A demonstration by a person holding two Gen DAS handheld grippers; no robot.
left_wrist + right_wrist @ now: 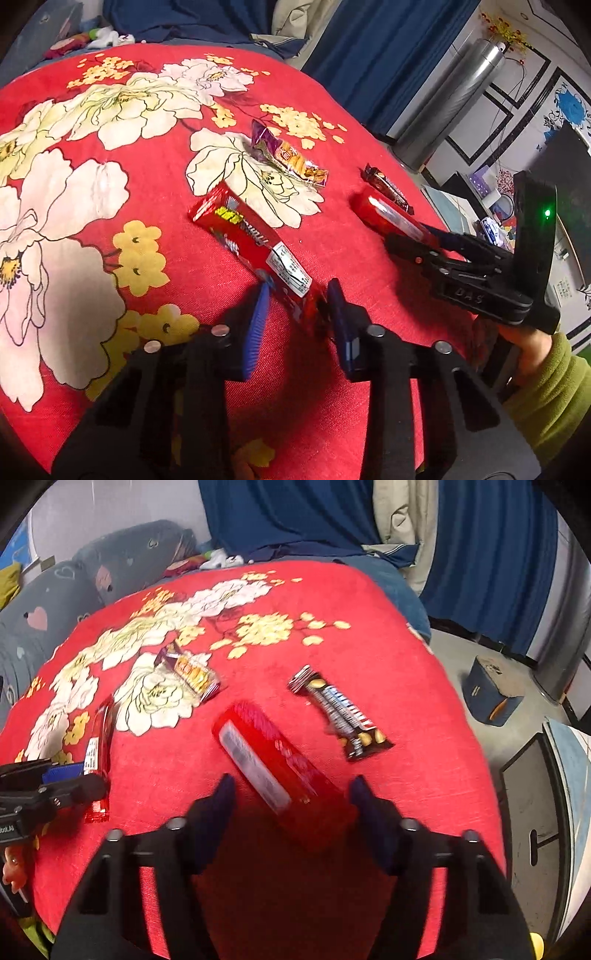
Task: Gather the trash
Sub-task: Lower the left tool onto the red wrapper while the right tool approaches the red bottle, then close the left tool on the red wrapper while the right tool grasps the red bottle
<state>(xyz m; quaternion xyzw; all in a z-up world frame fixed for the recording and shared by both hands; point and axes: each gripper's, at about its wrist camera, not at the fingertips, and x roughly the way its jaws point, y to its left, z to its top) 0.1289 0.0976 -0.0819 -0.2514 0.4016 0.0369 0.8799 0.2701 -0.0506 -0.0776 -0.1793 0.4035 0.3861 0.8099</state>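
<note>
Several wrappers lie on a red flowered bedspread (159, 206). My left gripper (299, 286) is shut on the near end of a long red wrapper (240, 229); both blue pads press its sides. A wider red packet (266, 753) lies between the fingers of my right gripper (291, 781), which stands open, with a gap showing at the left pad. To its right rests a dark peanut bar wrapper (340, 712). Farther back, on a white flower, is a purple and orange snack wrapper (192, 672). The left gripper (74, 779) shows at the right wrist view's left edge.
The bed's right edge drops to a grey floor with a blue box (491, 690). Grey heart-print pillows (55, 602) line the far left. Blue curtains and a silver cylinder (458, 96) stand beyond. A hand in a green sleeve (546, 376) holds the right gripper.
</note>
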